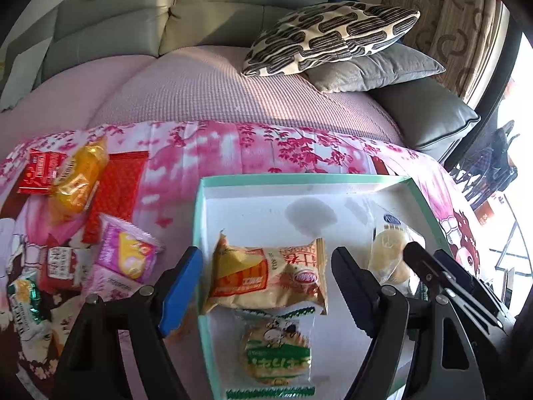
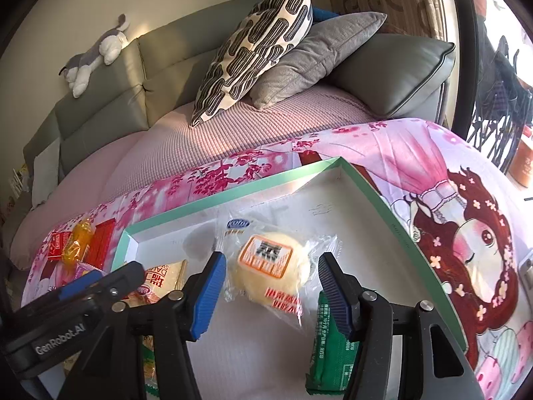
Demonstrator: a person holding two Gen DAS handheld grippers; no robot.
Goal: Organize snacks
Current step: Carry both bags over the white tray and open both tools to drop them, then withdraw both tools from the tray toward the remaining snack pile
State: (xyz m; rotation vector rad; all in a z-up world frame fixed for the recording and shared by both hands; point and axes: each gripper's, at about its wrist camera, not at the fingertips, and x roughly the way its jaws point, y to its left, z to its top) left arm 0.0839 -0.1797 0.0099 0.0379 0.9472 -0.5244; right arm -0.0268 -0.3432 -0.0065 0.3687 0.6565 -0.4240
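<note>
- Now both grippers hover over the shallow box (image 1: 200, 233), which lies on the pink printed cloth (image 1: 233, 153) in front of the sofa (image 1: 200, 76).
- Left gripper (image 1: 266, 286): jaws spread wide, holding nothing; the orange-and-cream snack packet (image 1: 266, 280) lies between them, near the left wall of the box, partly over a green-and-white cracker packet (image 1: 276, 356).
- Right gripper (image 2: 271, 291): also released and empty, with the clear-wrapped round bun (image 2: 269, 266) between its blue pads (image 2: 208, 296); a green packet (image 2: 328, 343) lies just beside, under the right finger.
- More snacks wait outside the box on the cloth, beyond its left wall: a yellow packet (image 1: 80, 180), red packets (image 1: 116, 193) and a pink packet (image 1: 128, 253).
- I judge the sorting is about halfway, because several packets are not yet in the box.
- To do the next step well, I think each gripper should rise straight from the box, so that a finger does not drag a wrapper.
- For a new pick, close on the packet body and not on the thin sealed edge, which may slip.
- Place new snacks toward the far right corner of the box, where the floor is bare.
</note>
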